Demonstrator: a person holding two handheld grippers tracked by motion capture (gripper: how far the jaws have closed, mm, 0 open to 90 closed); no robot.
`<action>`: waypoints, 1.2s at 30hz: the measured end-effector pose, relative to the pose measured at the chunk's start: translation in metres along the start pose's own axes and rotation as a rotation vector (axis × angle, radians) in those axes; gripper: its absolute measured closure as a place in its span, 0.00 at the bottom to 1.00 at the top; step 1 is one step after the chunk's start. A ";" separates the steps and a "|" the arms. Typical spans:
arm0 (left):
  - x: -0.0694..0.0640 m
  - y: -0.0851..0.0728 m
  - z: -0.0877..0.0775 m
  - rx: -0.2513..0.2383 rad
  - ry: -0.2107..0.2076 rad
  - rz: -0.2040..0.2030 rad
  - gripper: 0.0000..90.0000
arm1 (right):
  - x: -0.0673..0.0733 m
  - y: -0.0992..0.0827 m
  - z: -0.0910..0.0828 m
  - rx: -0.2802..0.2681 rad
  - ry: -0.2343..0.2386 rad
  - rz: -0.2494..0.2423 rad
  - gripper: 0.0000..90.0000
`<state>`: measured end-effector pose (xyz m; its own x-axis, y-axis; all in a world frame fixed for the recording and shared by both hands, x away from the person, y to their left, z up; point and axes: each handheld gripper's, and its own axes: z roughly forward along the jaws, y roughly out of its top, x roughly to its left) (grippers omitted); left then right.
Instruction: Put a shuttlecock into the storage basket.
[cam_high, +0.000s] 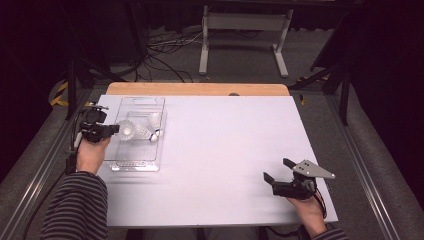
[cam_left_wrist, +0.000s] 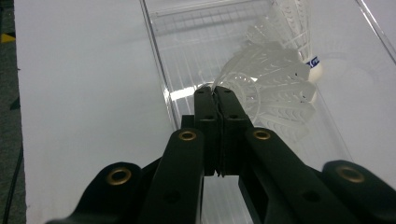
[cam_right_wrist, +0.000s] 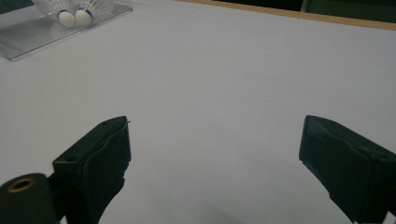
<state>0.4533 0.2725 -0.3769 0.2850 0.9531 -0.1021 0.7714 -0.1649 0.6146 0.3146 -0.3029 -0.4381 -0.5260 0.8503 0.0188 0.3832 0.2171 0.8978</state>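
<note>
Two white feather shuttlecocks lie in a clear plastic tray (cam_high: 135, 164) at the table's left. My left gripper (cam_high: 117, 129) reaches into the tray from the left, and its jaws are shut on the feather rim of the nearer shuttlecock (cam_left_wrist: 275, 88), as the left gripper view shows at the jaw tips (cam_left_wrist: 215, 91). The second shuttlecock (cam_left_wrist: 292, 18) rests just beyond it, the two touching. My right gripper (cam_high: 279, 170) hovers low over the white table (cam_high: 225, 135) near the front right, open, with nothing between its jaws (cam_right_wrist: 215, 149). Both corks (cam_right_wrist: 74, 17) sit far off in the right gripper view.
A wooden strip (cam_high: 200, 89) runs along the table's back edge. Behind it on the floor are cables (cam_high: 165, 55) and a white metal stand (cam_high: 245, 35). Metal rails flank the table at both sides. White tabletop lies between the tray and my right gripper.
</note>
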 end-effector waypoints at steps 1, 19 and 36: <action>0.000 0.000 0.000 0.002 -0.002 0.000 0.99 | 0.000 0.000 0.000 0.001 0.001 0.000 0.11; -0.010 0.001 -0.002 -0.030 -0.038 0.024 0.54 | 0.000 0.000 0.001 0.006 -0.012 0.001 0.10; -0.019 -0.001 -0.008 -0.052 -0.027 0.042 0.38 | 0.000 0.000 0.000 -0.005 -0.011 0.004 0.10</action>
<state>0.4425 0.2565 -0.3693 0.3322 0.9383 -0.0964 0.7281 -0.1901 0.6586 0.3142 -0.3030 -0.4378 -0.5162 0.8563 0.0180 0.3819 0.2113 0.8997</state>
